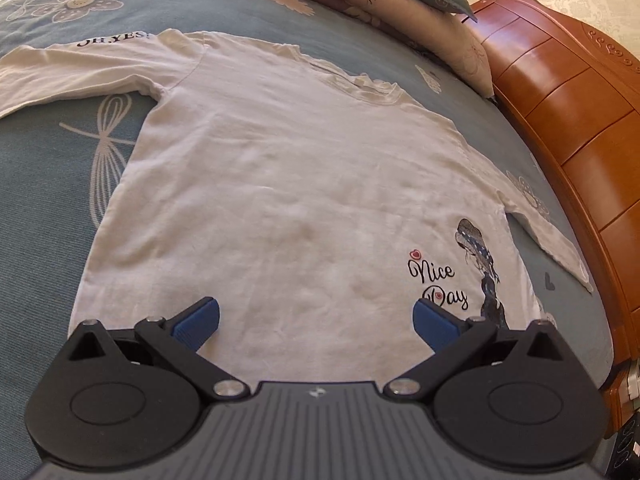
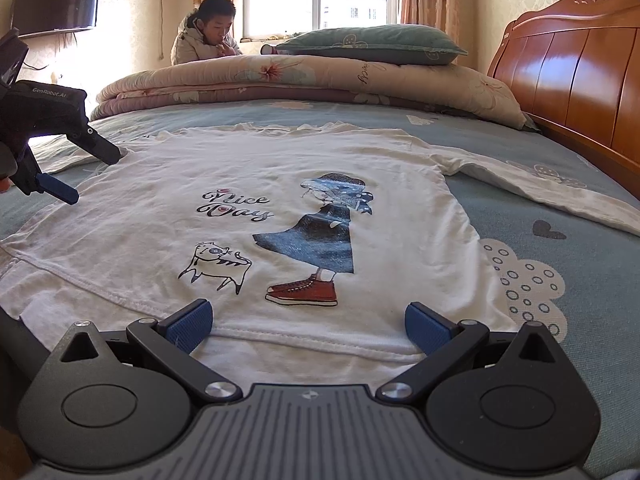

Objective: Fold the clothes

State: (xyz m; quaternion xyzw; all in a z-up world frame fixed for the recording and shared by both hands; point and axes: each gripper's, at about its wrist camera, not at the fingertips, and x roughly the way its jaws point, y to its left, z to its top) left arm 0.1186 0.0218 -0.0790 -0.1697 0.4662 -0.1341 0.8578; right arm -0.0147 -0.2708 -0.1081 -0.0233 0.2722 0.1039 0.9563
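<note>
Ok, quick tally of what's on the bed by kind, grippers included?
White long-sleeve shirt: 1
Pillow: 1
Folded quilt: 1
Grippers: 2, left gripper and right gripper, both open over the shirt's hem
Total: 5

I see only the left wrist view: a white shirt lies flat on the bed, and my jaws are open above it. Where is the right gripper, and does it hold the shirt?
Observer: The right gripper is at the bottom hem of the shirt, jaws open, gripping nothing.
Operator: What is printed below "Nice Day"?
Observer: A cat drawing, with red sneakers beside it, both flat.
Operator: Is anybody near the bed?
Observer: A person is behind the folded quilt at the far side.
</note>
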